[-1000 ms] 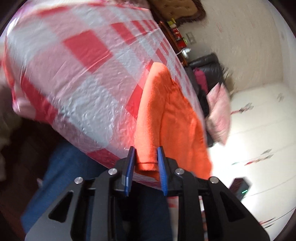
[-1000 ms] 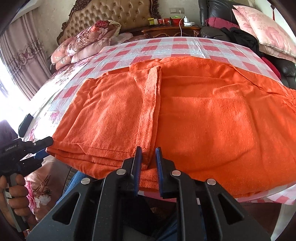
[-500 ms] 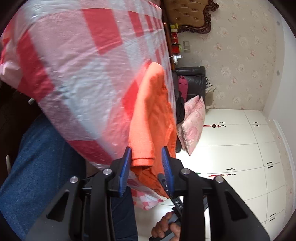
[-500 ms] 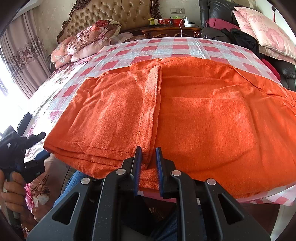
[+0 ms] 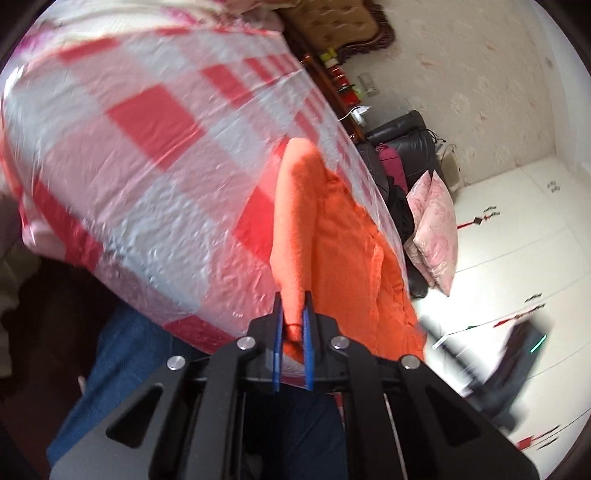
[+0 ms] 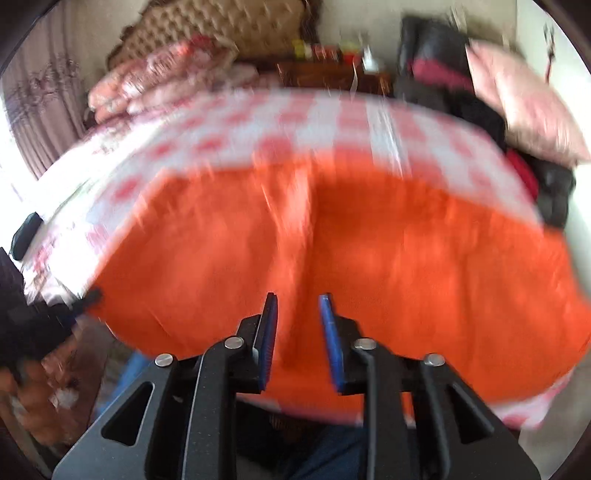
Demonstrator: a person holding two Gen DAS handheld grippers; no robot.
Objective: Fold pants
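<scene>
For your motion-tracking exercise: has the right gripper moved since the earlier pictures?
Yes. The right gripper has opened and released the orange pants; judged against the checked bed cover, which now shows more, it has pulled back or tilted up.

Both views were daylit and strongly bowed by the fisheye lens, with black vignette at the corners. In the right wrist view, motion blur smeared nearly everything: the orange pants (image 6: 369,258), the checked bedcover (image 6: 295,129) and the headboard (image 6: 221,26) in the upper middle. Overexposed window light burned out the left edge. The left wrist view was sharper at centre but blurred toward the upper left and lower right, where white glare washed out the floor (image 5: 498,258). Its lower left lay in deep shadow.
</scene>
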